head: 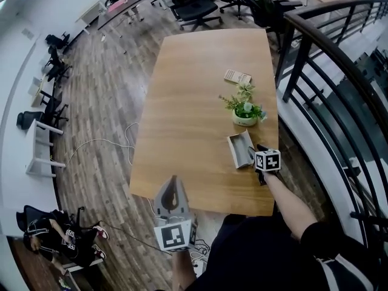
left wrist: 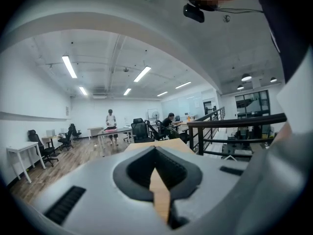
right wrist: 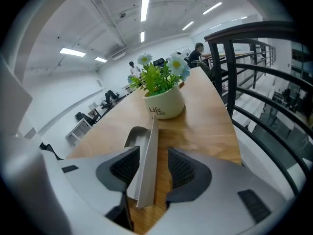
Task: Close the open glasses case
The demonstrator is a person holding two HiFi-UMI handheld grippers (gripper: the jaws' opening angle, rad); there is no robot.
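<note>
The grey glasses case [head: 240, 148] lies open near the right front corner of the wooden table [head: 194, 102], its lid raised. My right gripper [head: 255, 153] reaches it from the table's right edge. In the right gripper view the upright lid [right wrist: 148, 155] stands between the open jaws of that gripper [right wrist: 154, 166], closer to the left pad, with the case's tray [right wrist: 133, 137] off to the left. My left gripper [head: 174, 183] hovers at the table's front edge, apart from the case. Its jaws [left wrist: 156, 153] are shut with nothing between them.
A small white pot of flowers [head: 245, 111] [right wrist: 164, 99] stands just beyond the case. A patterned card [head: 237, 76] lies farther back. A dark metal railing [head: 315, 59] [right wrist: 244, 82] runs along the table's right side. Office chairs and desks stand on the floor to the left.
</note>
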